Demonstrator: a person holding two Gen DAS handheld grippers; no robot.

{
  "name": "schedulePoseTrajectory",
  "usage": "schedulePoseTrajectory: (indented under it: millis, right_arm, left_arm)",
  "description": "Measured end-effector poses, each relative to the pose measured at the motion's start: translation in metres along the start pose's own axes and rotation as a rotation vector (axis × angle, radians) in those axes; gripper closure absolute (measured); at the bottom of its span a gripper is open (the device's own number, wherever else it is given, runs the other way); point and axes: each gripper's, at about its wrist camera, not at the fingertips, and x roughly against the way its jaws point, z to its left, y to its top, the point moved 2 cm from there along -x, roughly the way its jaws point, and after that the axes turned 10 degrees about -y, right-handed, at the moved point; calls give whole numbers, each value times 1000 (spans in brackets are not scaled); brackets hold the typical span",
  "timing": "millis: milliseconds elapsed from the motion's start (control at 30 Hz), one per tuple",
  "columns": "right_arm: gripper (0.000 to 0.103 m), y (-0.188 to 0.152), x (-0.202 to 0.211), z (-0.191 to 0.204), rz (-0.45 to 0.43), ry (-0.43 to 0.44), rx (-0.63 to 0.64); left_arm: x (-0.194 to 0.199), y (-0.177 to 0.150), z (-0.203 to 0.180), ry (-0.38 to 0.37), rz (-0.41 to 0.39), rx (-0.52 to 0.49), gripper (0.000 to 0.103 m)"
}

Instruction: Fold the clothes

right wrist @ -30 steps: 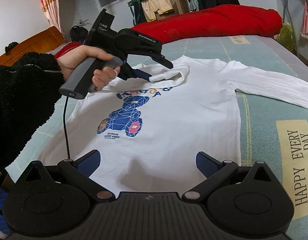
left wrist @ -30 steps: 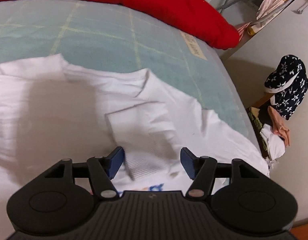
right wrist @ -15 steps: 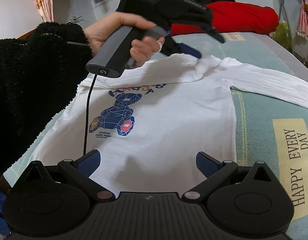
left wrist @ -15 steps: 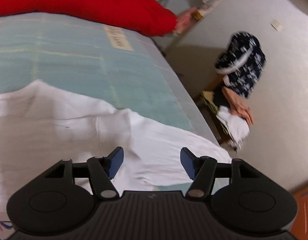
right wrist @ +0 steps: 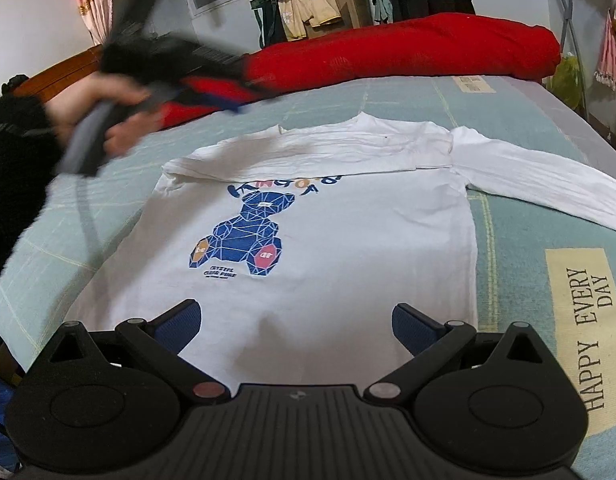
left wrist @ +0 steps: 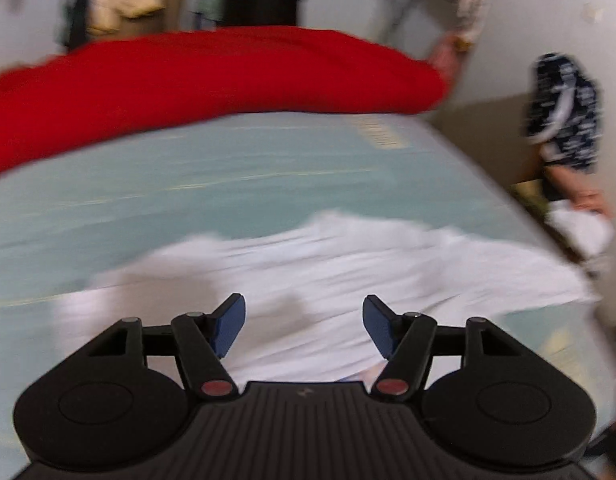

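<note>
A white long-sleeved shirt [right wrist: 328, 216] with a blue bear print lies flat on the bed, one sleeve folded across its chest and the other sleeve [right wrist: 548, 180] stretched out to the right. My right gripper [right wrist: 296, 324] hangs open over the shirt's hem with nothing in it. My left gripper [right wrist: 224, 100], blurred, is held in a hand above the bed at the left, apart from the shirt. In the left wrist view, the left gripper [left wrist: 304, 326] is open and empty above blurred white cloth [left wrist: 348, 264].
A long red quilt [right wrist: 408, 52] lies along the far side of the bed. The pale green bedspread [right wrist: 528, 248] carries a "HAPPY EVERY DAY" patch [right wrist: 584, 320] at the right. Clothes [left wrist: 564, 116] are piled beyond the bed's edge. Cardboard boxes and hanging clothes [right wrist: 316, 12] stand behind.
My left gripper let go of the sleeve cuff, which now lies across the chest, then rose and swung away to the left. The right gripper has stayed in place.
</note>
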Motion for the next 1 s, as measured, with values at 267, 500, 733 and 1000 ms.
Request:
schedulePoseTrajectory:
  millis: [267,500,733,1000]
  right_arm:
    - [0,2,-9,23,27,-13,39]
    - [0,10,-11,45,32,-52,91]
    - [0,12,-19,61,50,-61,129]
    - [0,13,-27,79,72,-65,172]
  left_arm:
    - [25,-73,73,104,11,66,37]
    - [9,-94,80,114,-90,93,37]
    - [3,-96,102,334,-172,130,33]
    - [24,-131,138,206,-236,187,28]
